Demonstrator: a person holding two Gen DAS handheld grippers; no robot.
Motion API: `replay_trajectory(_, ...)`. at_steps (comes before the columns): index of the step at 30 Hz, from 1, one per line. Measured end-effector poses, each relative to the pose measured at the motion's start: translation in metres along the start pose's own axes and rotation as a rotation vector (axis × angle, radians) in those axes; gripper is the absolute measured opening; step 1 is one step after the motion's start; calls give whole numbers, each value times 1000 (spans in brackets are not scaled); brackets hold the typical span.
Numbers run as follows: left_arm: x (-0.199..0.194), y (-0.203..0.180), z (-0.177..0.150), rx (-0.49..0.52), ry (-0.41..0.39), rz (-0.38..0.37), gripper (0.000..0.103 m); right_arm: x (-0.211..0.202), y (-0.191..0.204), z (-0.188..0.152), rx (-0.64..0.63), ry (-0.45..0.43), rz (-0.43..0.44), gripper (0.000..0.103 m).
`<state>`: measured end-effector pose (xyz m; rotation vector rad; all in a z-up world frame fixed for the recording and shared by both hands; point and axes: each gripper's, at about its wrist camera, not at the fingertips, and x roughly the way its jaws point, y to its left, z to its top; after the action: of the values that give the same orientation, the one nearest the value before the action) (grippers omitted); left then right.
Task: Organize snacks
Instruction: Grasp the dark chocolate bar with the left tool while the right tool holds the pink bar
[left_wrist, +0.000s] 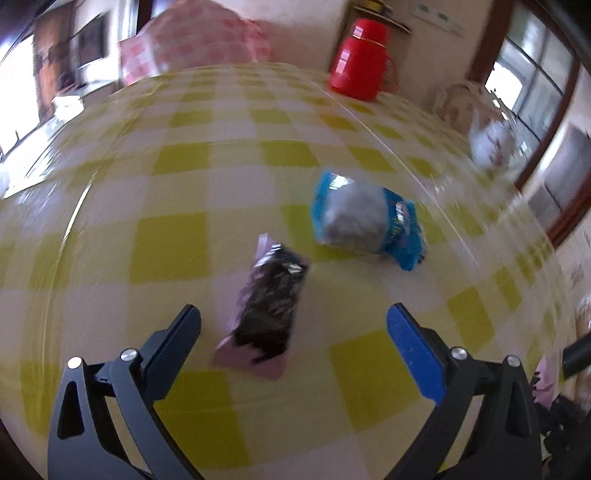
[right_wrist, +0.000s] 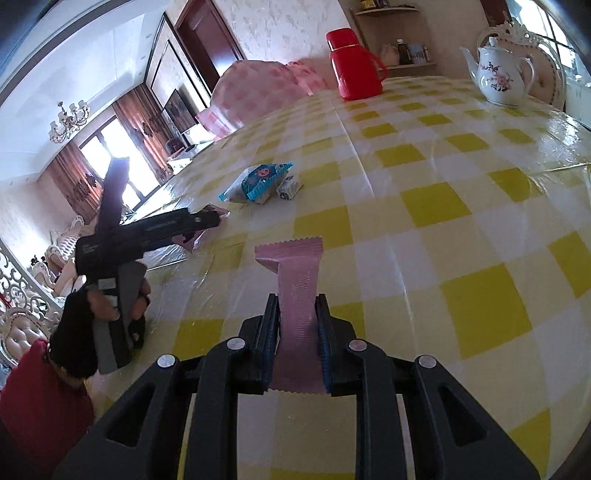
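Observation:
In the left wrist view my left gripper (left_wrist: 293, 323) is open just above the table, its fingers either side of the near end of a pink and black snack packet (left_wrist: 267, 308) that lies flat. A blue snack bag (left_wrist: 365, 221) lies beyond it. In the right wrist view my right gripper (right_wrist: 297, 310) is shut on a pink snack packet (right_wrist: 297, 284) and holds it above the table. The blue bag (right_wrist: 256, 184) and a small white packet (right_wrist: 289, 188) lie further off. The left gripper (right_wrist: 218, 219) shows at the left over its packet (right_wrist: 192, 238).
The table has a yellow and white checked cloth (right_wrist: 424, 206). A red thermos jug (right_wrist: 352, 64) stands at the far edge, also in the left wrist view (left_wrist: 358, 61). A white floral teapot (right_wrist: 500, 74) stands at the far right. A pink checked chair cover (right_wrist: 255, 92) is behind the table.

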<state>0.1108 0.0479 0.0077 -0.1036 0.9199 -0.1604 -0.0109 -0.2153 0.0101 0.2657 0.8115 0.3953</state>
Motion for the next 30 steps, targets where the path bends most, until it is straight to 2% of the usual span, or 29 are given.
replay_trajectory(2, -1, -9, -3, 52, -8, 19, 62, 0, 1, 0, -3, 1, 3, 21)
replay_trajectory(3, -2, -15, -6, 87, -13, 18, 25, 0, 1, 0, -3, 0, 4, 21)
replay_trajectory(5, -9, -23, -16, 95, -23, -48, 17, 0, 1, -1, -4, 0, 6, 21)
replay_trajectory(8, -30, -42, -32, 109, -91, -98, 12, -1, 0, -1, -1, -4, 10, 21)
replay_trajectory(10, -40, -53, -42, 110, -110, -137, 0, -1, 0, -2, 1, -4, 11, 21)
replay_trajectory(13, -48, -69, -53, 110, -121, -168, 0, -2, 0, -2, 8, -5, 13, 21)
replay_trajectory(15, -43, -76, -56, 113, -85, -177, 1, -1, -1, -2, 13, -2, 14, 21)
replay_trajectory(17, -36, -76, -54, 102, -41, -184, 9, -2, -2, -1, 20, -3, 15, 21)
replay_trajectory(18, -34, -74, -54, 94, -25, -178, 40, -2, -2, -1, 22, -4, 16, 21)
replay_trajectory(19, -33, -71, -54, 83, -25, -168, 84, -2, -2, -1, 21, -3, 15, 21)
replay_trajectory(20, -36, -67, -52, 62, -60, -145, 95, -1, -1, -1, 18, -1, 14, 21)
replay_trajectory(22, -39, -64, -48, 42, -86, -112, 98, -1, -1, -1, 16, 1, 13, 21)
replay_trajectory(24, -35, -64, -39, 20, -71, -123, 98, 0, -1, -1, 14, 4, 11, 21)
replay_trajectory(28, -14, -76, -21, 22, -43, -63, 97, -1, -2, -1, 15, 2, 13, 21)
replay_trajectory(29, -5, -83, -19, 42, -15, -30, 94, -1, -2, -1, 15, 2, 13, 21)
replay_trajectory(30, 1, -88, -19, 68, 13, -16, 71, -1, -2, -2, 15, 1, 13, 21)
